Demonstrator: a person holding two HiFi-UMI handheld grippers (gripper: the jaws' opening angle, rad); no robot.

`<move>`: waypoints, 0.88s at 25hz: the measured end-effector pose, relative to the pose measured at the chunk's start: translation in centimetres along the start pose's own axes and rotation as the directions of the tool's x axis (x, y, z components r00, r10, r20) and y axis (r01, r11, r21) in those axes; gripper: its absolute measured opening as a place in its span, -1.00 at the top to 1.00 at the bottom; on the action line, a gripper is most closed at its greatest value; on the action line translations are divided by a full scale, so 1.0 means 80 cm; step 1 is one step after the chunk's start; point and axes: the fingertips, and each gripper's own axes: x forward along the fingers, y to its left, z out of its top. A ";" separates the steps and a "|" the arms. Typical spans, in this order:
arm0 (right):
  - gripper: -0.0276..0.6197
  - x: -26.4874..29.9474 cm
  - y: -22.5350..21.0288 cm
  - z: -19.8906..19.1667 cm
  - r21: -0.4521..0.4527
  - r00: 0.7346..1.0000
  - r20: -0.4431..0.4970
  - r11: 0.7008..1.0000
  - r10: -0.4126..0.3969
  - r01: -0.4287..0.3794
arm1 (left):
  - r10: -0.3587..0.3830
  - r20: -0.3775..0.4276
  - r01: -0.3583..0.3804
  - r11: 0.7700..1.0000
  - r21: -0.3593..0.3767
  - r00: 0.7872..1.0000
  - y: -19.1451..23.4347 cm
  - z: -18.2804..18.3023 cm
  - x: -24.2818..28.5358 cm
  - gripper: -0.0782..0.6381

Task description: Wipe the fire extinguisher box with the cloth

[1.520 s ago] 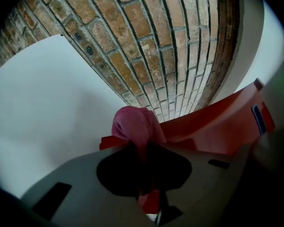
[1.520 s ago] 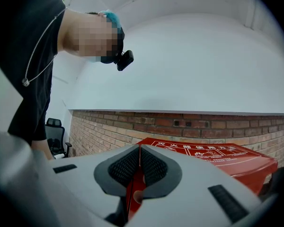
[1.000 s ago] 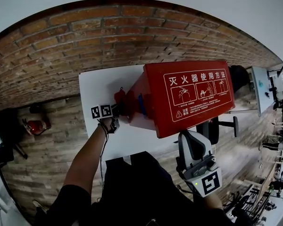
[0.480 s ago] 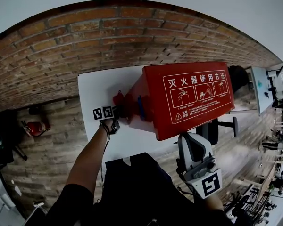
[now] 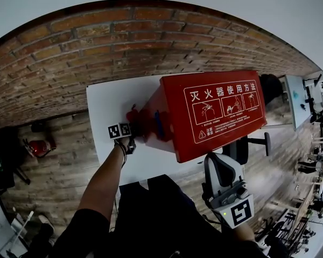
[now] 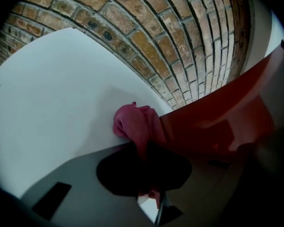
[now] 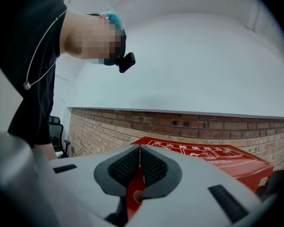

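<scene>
The red fire extinguisher box (image 5: 212, 112) stands on a white table (image 5: 105, 104), with white instruction print on its top face. My left gripper (image 5: 130, 128) is shut on a red cloth (image 5: 133, 115) and holds it against the box's left side. In the left gripper view the bunched cloth (image 6: 136, 126) touches the table beside the box's red wall (image 6: 217, 117). My right gripper (image 5: 220, 172) is held near the person's body, below the box, its jaws shut with nothing between them. The right gripper view looks over the pads (image 7: 151, 166) at the box's top (image 7: 199, 152).
A brick wall (image 5: 124, 42) runs behind the table. A black office chair (image 5: 242, 147) stands below the box at the right. A red extinguisher (image 5: 35, 147) lies on the wooden floor at the left. Desks and equipment fill the far right.
The left gripper with the cloth has shifted slightly down and right along the box's left side. The right gripper has stayed about where it was.
</scene>
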 end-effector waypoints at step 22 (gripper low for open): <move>0.85 -0.003 0.009 -0.001 0.005 1.000 0.006 1.000 0.014 -0.014 | 0.000 0.003 0.001 0.999 -0.038 1.000 0.007 -0.032 -0.001 0.52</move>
